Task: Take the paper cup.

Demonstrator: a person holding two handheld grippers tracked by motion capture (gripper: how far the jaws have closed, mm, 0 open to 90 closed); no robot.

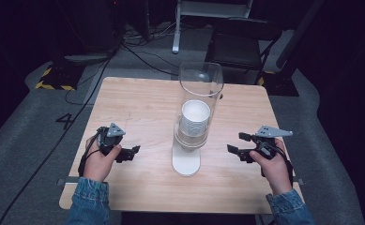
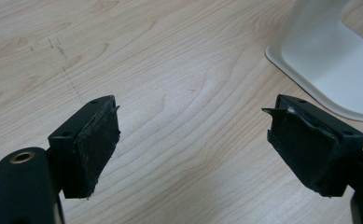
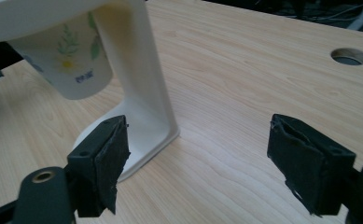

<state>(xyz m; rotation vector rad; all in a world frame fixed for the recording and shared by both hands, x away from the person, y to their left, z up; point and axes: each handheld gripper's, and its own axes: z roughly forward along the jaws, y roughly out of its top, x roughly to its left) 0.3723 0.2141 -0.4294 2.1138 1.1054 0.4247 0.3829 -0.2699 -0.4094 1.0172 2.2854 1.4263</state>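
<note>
Cup dispenser (image 1: 192,122): one, standing mid-table (image 1: 138,103) | left gripper (image 1: 132,153): jaws gaping, holding nothing | right gripper (image 1: 236,144): jaws gaping, holding nothing

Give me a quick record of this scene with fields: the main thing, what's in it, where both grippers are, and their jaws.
main thing: cup dispenser, clear tube on a white stand, mid-table
contents: stack of paper cups; the lowest cup has a flower print
left gripper: left of the stand, jaws open, nothing between them
right gripper: right of the stand, jaws open, nothing between them
</note>
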